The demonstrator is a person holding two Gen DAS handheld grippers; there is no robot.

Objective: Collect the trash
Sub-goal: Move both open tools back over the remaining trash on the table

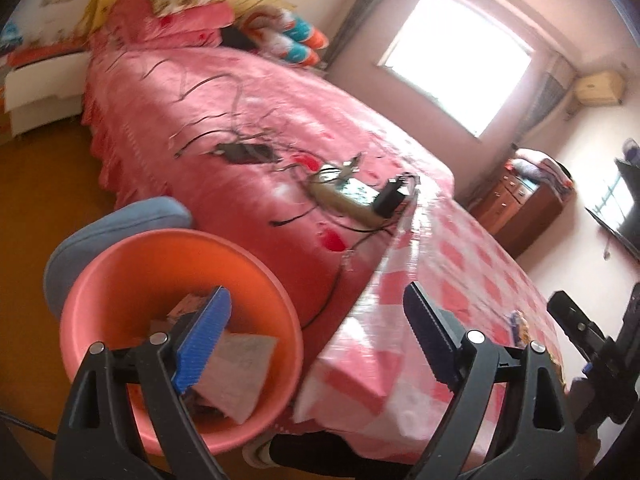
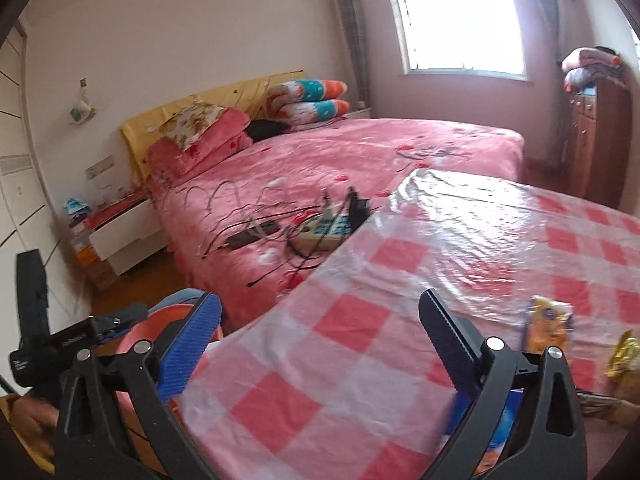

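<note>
A pink plastic basin (image 1: 120, 276) sits low beside the table and holds crumpled paper and wrappers (image 1: 236, 364). My left gripper (image 1: 316, 328) hangs open above the basin's right rim and the table corner, nothing between its fingers. My right gripper (image 2: 320, 336) stands open over the pink checked tablecloth (image 2: 400, 260), empty. A yellow snack wrapper (image 2: 548, 324) and a gold wrapper (image 2: 624, 354) lie on the table to its right; a blue packet (image 2: 504, 412) shows behind the right finger. The basin's rim (image 2: 136, 332) peeps out at lower left there.
A bed with a pink cover (image 2: 340, 152) lies behind the table, strewn with cables, a power strip (image 2: 324, 236) and a black adapter (image 1: 392, 196). A blue stool cushion (image 1: 120, 220) stands behind the basin. A wooden dresser (image 2: 592, 140) is at far right.
</note>
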